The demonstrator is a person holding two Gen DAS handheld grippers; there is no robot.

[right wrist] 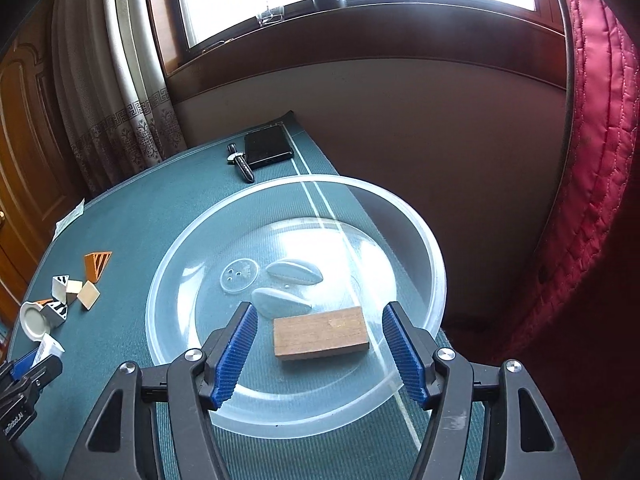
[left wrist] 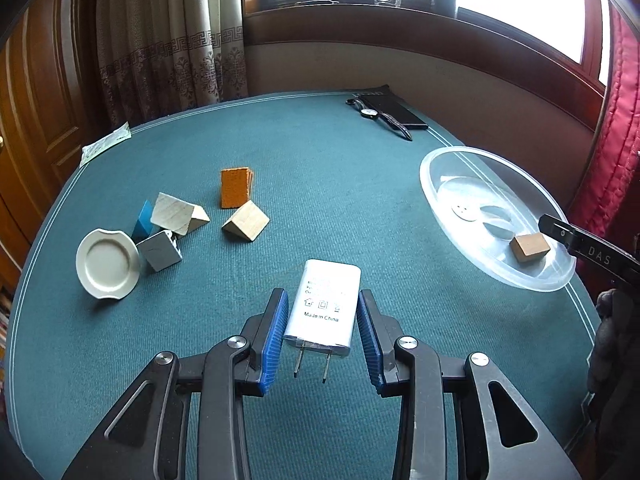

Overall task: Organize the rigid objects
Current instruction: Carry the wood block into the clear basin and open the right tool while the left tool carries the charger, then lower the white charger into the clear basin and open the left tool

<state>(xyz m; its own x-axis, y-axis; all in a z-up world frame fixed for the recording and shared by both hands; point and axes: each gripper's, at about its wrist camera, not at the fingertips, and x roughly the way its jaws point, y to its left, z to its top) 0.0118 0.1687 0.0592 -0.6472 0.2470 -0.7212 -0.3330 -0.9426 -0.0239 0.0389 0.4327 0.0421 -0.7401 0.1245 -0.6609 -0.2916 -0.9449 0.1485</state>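
Note:
A white plug charger [left wrist: 325, 307] lies on the green table between the open fingers of my left gripper [left wrist: 322, 308]; the pads stand beside it with small gaps. A clear plastic bowl [left wrist: 448, 162] at the right holds a brown wooden block [left wrist: 529, 246]. My right gripper [right wrist: 320, 332] is open over the bowl's near rim [right wrist: 434, 248], with the wooden block [right wrist: 320, 333] lying in the bowl between its fingers, apart from both. At the left lie wooden wedges [left wrist: 180, 213], an orange block [left wrist: 235, 188], a grey block [left wrist: 160, 255] and a small white plate [left wrist: 107, 263].
A black case [left wrist: 394, 110] and a wristwatch [left wrist: 370, 113] lie at the table's far edge. A paper slip [left wrist: 105, 147] sits at the far left edge. A red quilted cloth [right wrist: 592, 200] hangs at the right. Curtains and a window sill stand behind.

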